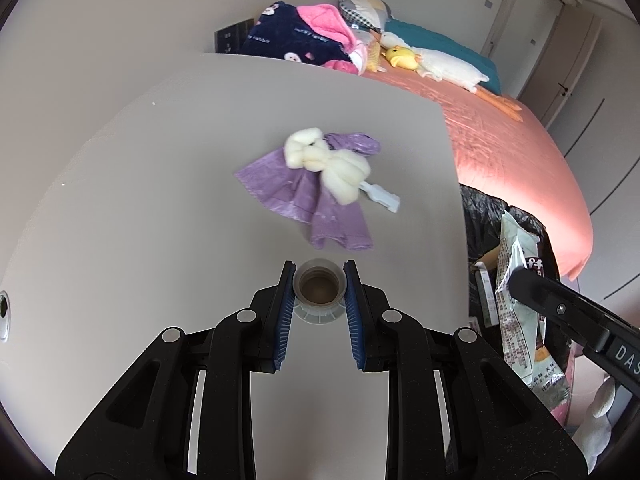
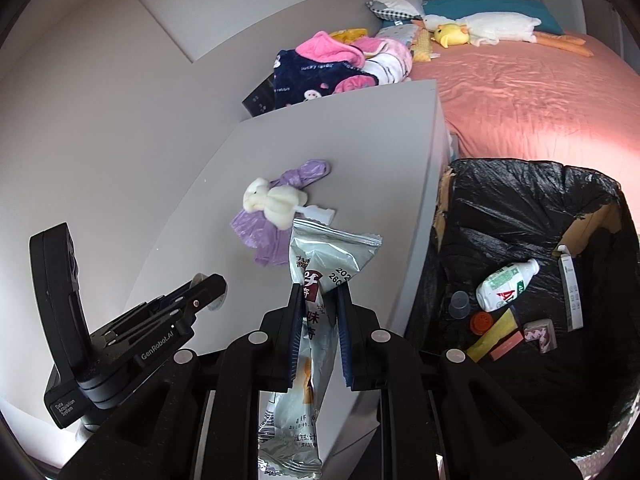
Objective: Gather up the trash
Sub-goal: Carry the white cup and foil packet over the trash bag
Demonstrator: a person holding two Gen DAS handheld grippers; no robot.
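Observation:
My left gripper (image 1: 319,270) is shut on a small clear plastic cup (image 1: 319,290), held mouth-up over the grey table (image 1: 160,184). My right gripper (image 2: 318,292) is shut on a silver snack bag (image 2: 320,280), which hangs between the fingers near the table's right edge. That bag (image 1: 520,300) and the right gripper's finger (image 1: 532,280) show at the right of the left wrist view. The left gripper (image 2: 212,284) appears at the lower left of the right wrist view. A crumpled purple plastic bag (image 1: 304,196) with a white fluffy duster (image 1: 340,168) on it lies mid-table.
A bin lined with a black bag (image 2: 520,208) stands right of the table, holding a white bottle (image 2: 504,284), boxes and other trash. Behind lies a bed with a pink cover (image 2: 520,92), plush toys (image 2: 480,26) and folded clothes (image 2: 320,68).

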